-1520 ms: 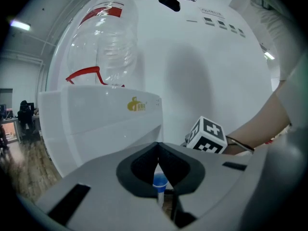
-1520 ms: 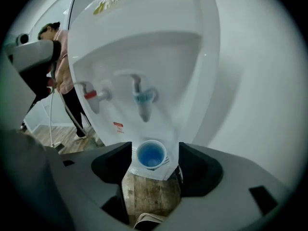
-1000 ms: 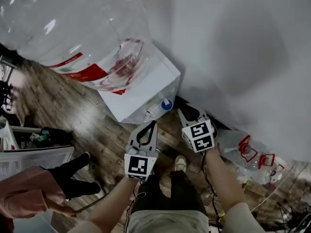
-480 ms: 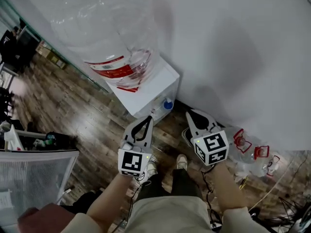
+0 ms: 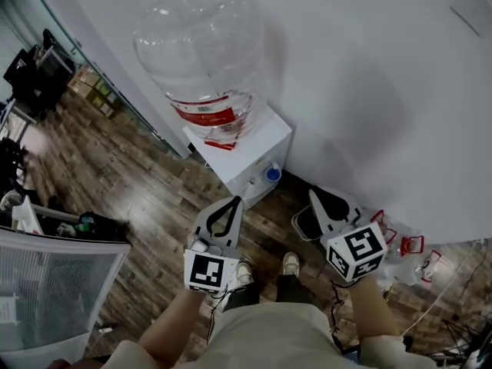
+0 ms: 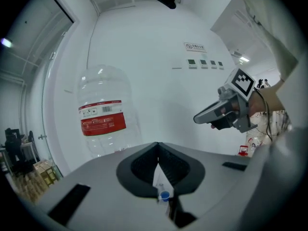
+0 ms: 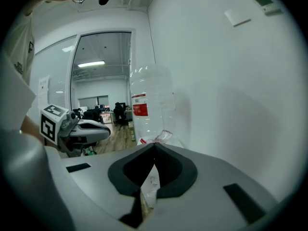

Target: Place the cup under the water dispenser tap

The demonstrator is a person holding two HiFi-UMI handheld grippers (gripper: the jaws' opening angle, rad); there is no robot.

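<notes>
The person wears a sandy shirt [image 5: 269,337], dark trousers [image 5: 286,284] and pale shoes [image 5: 290,262]. The left gripper [image 5: 234,203] and right gripper [image 5: 314,194] are grey, with black-lined fingers [image 6: 139,170]. Each carries a white cube [image 5: 205,272] with black square marks.

A dark wood-plank floor [image 5: 146,198] runs along the foot of a plain white wall [image 5: 384,91], and at the right, close to that wall, lie several clear plastic bottles with red handles [image 5: 407,246] beside a tangle of thin cables [image 5: 453,329]. At the far left stand black office chairs [image 5: 34,71] and brown cardboard boxes [image 5: 96,91] along a glass partition [image 7: 101,81], with a white mesh panel [image 5: 46,298] nearer in the lower left corner. High on the wall sits a row of small rectangular switch plates [image 6: 204,62].
</notes>
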